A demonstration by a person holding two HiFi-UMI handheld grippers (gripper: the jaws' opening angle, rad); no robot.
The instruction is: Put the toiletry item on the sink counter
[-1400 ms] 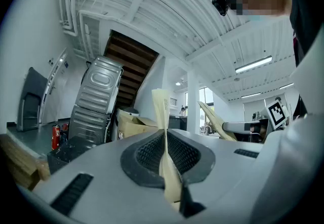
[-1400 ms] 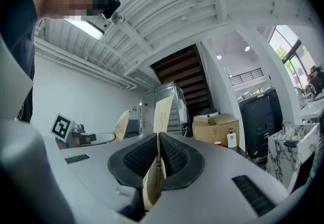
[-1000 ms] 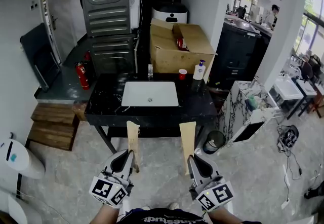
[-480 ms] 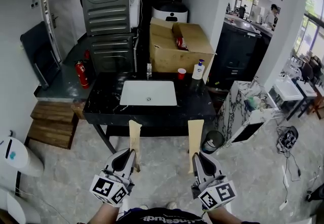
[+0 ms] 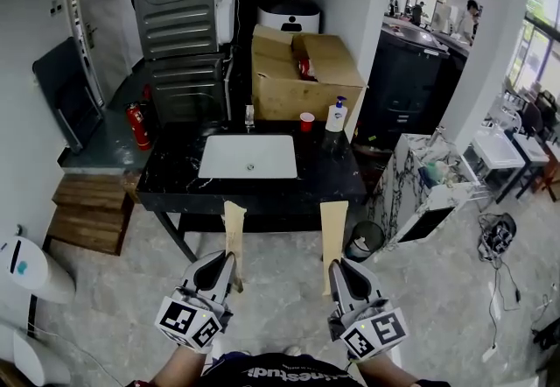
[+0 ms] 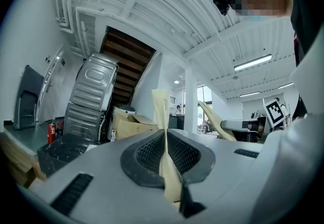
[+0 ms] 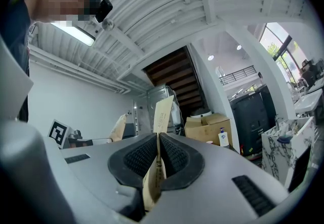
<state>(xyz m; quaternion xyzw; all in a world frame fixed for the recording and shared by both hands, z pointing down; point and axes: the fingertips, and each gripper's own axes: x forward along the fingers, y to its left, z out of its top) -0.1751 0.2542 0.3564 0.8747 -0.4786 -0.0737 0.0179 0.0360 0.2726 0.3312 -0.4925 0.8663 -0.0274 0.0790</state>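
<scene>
Two grippers sit low in the frame: the left gripper (image 5: 226,261) has its jaws clenched on a tan card strip (image 5: 233,232), the right gripper (image 5: 337,264) on a second strip (image 5: 332,232). Both strips rise across the near edge of the black table (image 5: 328,175). The pump bottle (image 5: 336,115) stands at the table's back right, near a red cup (image 5: 306,121), beyond the white sink (image 5: 248,156), with a cardboard box (image 5: 302,74) behind.

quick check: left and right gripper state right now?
Left gripper: closed on a flat tan strip.
Right gripper: closed on a second flat tan strip.
</scene>
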